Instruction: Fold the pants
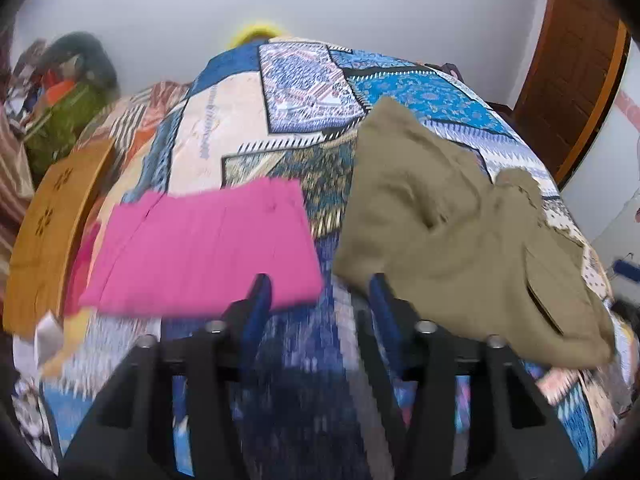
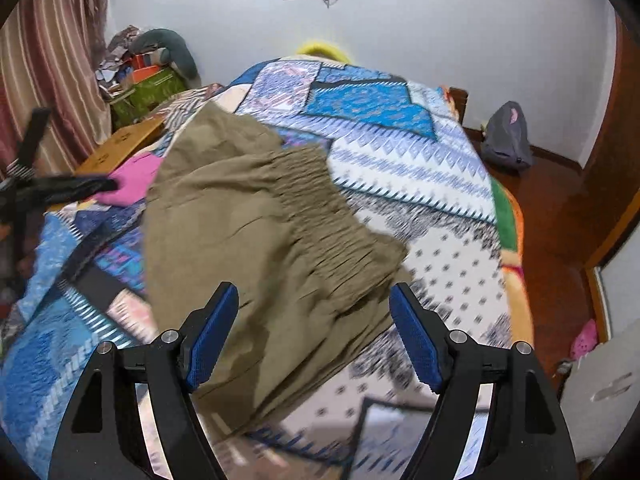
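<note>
Pants (image 2: 256, 240) are lying crumpled on the bed (image 2: 420, 184), olive-khaki ones with a gathered elastic waistband (image 2: 320, 208) running diagonally across the heap. They sit toward the near half of the patchwork quilt, and from the left wrist view they're over on the right side, with a slit pocket showing near the lower edge.

Just beside them, to the left, there's a folded pink garment (image 1: 204, 244) lying flat, not touching the pants as far as I can see. Past that, at the bed's left edge, an orange-brown wooden board (image 1: 52, 236), and further back a pile of clutter with a green bag (image 2: 154, 90).

Left gripper (image 1: 318, 288) hangs above the quilt with its jaws spread, nothing between them; one blue pad overlaps the pink garment's near edge in view, the other sits by the pants' lower left corner. Can't tell if either is actually touching fabric.

Right gripper (image 2: 314, 300) is also spread wide, hovering right over the near part of the pants, cloth showing between the 2 blue pads (image 2: 212, 340) but not pinched. Both shots are pretty motion-blurred. A grey bag (image 2: 506, 138) sits on the floor by the wall.
</note>
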